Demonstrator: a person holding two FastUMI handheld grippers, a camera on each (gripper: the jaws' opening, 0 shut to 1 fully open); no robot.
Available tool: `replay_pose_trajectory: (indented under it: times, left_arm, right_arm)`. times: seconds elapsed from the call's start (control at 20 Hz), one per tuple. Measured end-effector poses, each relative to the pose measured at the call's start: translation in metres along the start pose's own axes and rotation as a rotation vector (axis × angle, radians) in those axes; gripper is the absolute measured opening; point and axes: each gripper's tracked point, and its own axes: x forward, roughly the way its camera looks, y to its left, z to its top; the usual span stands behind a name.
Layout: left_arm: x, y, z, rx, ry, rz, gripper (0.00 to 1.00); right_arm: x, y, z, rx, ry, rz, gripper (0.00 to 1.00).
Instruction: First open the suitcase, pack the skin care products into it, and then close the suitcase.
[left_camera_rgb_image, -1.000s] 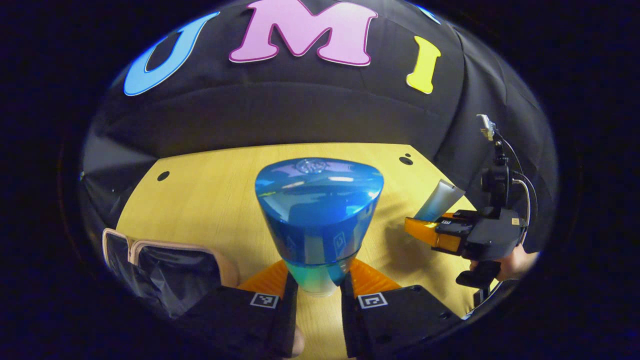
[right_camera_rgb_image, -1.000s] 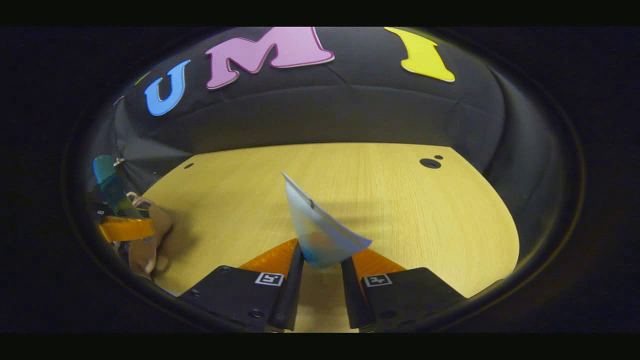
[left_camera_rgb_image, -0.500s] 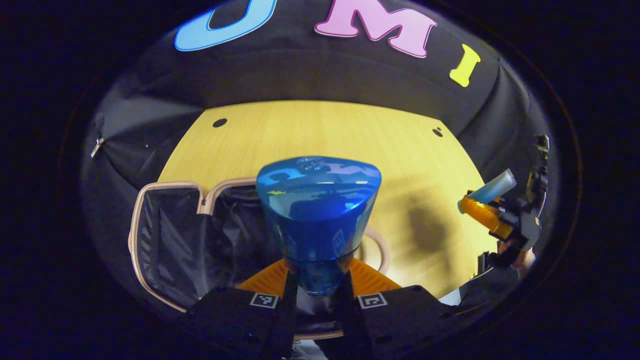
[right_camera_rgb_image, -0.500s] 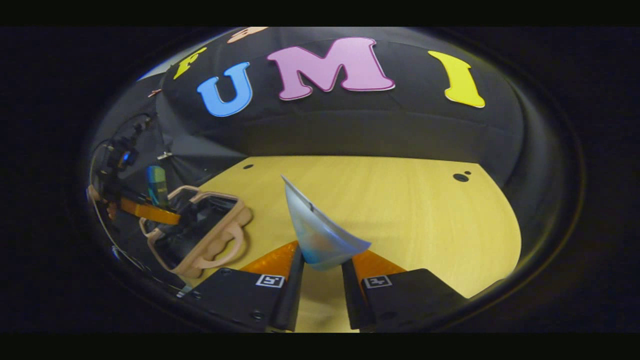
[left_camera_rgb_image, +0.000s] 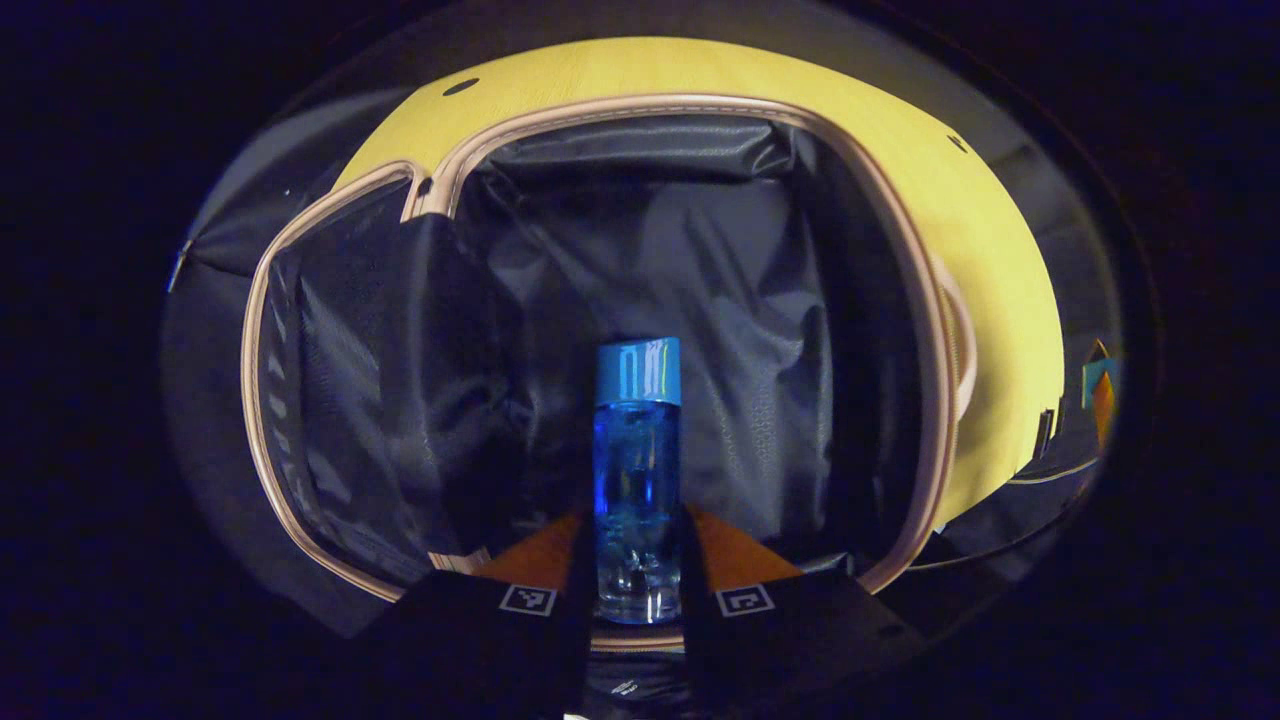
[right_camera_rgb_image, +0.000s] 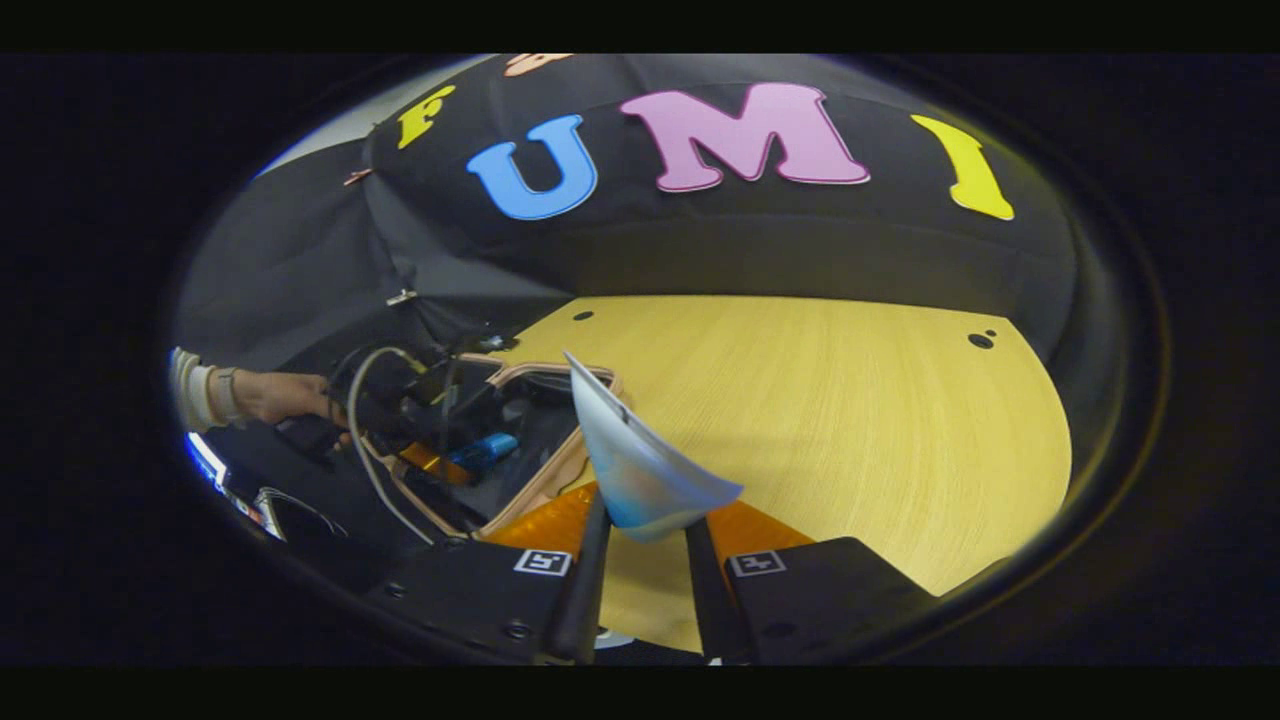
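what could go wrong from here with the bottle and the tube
1. The bottle is pinched at its lower end in the left gripper, over the open suitcase; released from height it may bounce or roll.
2. The tube in the right gripper is held by one end and could slip.

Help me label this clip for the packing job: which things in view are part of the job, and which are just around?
Part of the job:
- open suitcase
- blue bottle, held by the left hand-held gripper inside the suitcase
- pale tube, held by the right hand-held gripper

Just around:
- wooden table
- black booth cloth
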Motion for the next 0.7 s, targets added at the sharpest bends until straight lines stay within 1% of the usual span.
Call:
replay_pose_trajectory:
  times: [0.05, 0.1, 0.15, 0.2, 0.25, 0.3, 0.35, 0.4, 0.45, 0.5, 0.55, 0.6, 0.7]
  left_arm:
    - [0.003, -0.001, 0.001, -0.011, -0.006, -0.009, 0.46]
    - [0.004, -0.001, 0.001, -0.015, -0.014, -0.023, 0.43]
    - [0.006, 0.000, -0.001, -0.020, -0.019, -0.036, 0.43]
    - [0.007, 0.000, -0.003, -0.022, -0.018, -0.045, 0.43]
    - [0.009, 0.001, -0.005, -0.026, -0.014, -0.050, 0.40]
    - [0.010, 0.003, -0.006, -0.023, -0.011, -0.050, 0.48]
    - [0.006, 0.006, -0.006, -0.015, -0.024, -0.038, 0.45]
    - [0.000, 0.010, -0.002, 0.000, -0.061, -0.025, 0.48]
    - [-0.007, 0.010, 0.005, 0.019, -0.104, -0.024, 0.54]
    - [-0.016, 0.009, 0.009, 0.026, -0.147, -0.029, 0.81]
    - [-0.027, 0.010, 0.013, 0.033, -0.199, -0.031, 0.87]
    - [-0.041, 0.012, 0.019, 0.032, -0.262, -0.029, 0.98]
    - [-0.075, 0.006, 0.018, 0.010, -0.393, -0.064, 0.99]
  right_arm:
    - [-0.002, 0.005, -0.002, -0.026, 0.003, -0.002, 0.42]
    - [-0.004, 0.011, -0.004, -0.050, 0.009, -0.005, 0.42]
    - [-0.003, 0.018, -0.006, -0.065, 0.017, -0.003, 0.42]
    - [0.000, 0.025, -0.009, -0.067, 0.034, 0.007, 0.42]
    - [0.006, 0.035, -0.013, -0.063, 0.059, 0.024, 0.42]
    - [0.012, 0.044, -0.018, -0.056, 0.092, 0.042, 0.42]
    - [0.016, 0.054, -0.022, -0.051, 0.129, 0.059, 0.42]
    - [0.023, 0.064, -0.024, -0.045, 0.156, 0.075, 0.42]
    - [0.028, 0.077, -0.025, -0.036, 0.178, 0.099, 0.42]
    - [0.036, 0.091, -0.025, -0.024, 0.203, 0.124, 0.42]
    - [0.043, 0.106, -0.025, -0.014, 0.227, 0.154, 0.42]
    - [0.053, 0.119, -0.025, -0.005, 0.254, 0.178, 0.42]
    - [0.076, 0.140, -0.033, 0.037, 0.321, 0.208, 0.42]
